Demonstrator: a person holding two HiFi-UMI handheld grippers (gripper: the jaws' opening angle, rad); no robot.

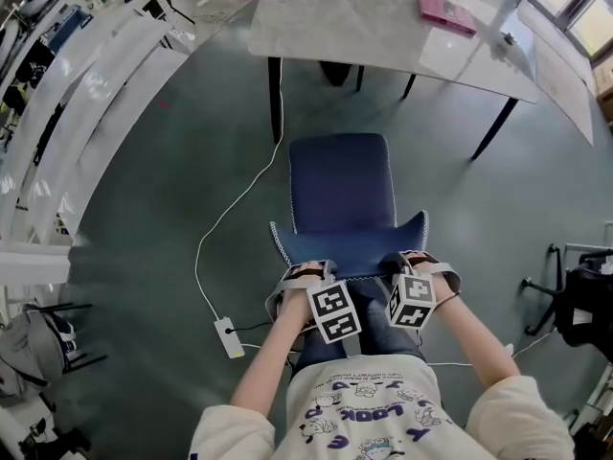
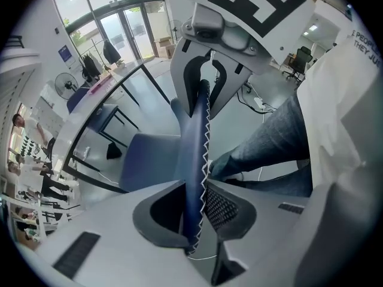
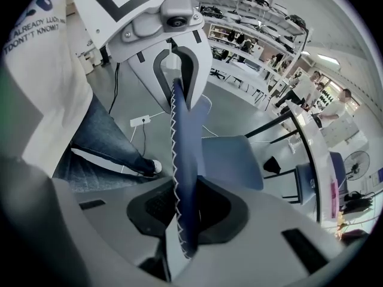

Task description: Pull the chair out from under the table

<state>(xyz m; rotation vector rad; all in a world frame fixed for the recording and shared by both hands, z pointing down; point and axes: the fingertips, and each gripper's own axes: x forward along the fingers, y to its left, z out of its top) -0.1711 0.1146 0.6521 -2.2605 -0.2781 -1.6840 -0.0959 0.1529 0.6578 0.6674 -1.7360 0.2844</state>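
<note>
A blue chair (image 1: pixel 340 190) stands on the grey floor, its seat just in front of the grey table (image 1: pixel 383 27). I am at its back. My left gripper (image 1: pixel 306 271) is shut on the left end of the backrest's top edge, and my right gripper (image 1: pixel 409 259) is shut on the right end. In the left gripper view the backrest (image 2: pixel 192 142), blue with white zigzag stitching, runs between the pads of the left gripper (image 2: pixel 196 196). The right gripper view shows the same backrest (image 3: pixel 184 160) pinched in the right gripper (image 3: pixel 182 211), with the seat (image 3: pixel 230 160) beyond.
Black table legs (image 1: pixel 276 99) stand ahead of the chair. A pink book (image 1: pixel 445 13) lies on the table. A white power strip (image 1: pixel 228 337) and its cable lie on the floor at my left. A black office chair (image 1: pixel 582 305) stands at the right, white shelving (image 1: pixel 57 113) at the left.
</note>
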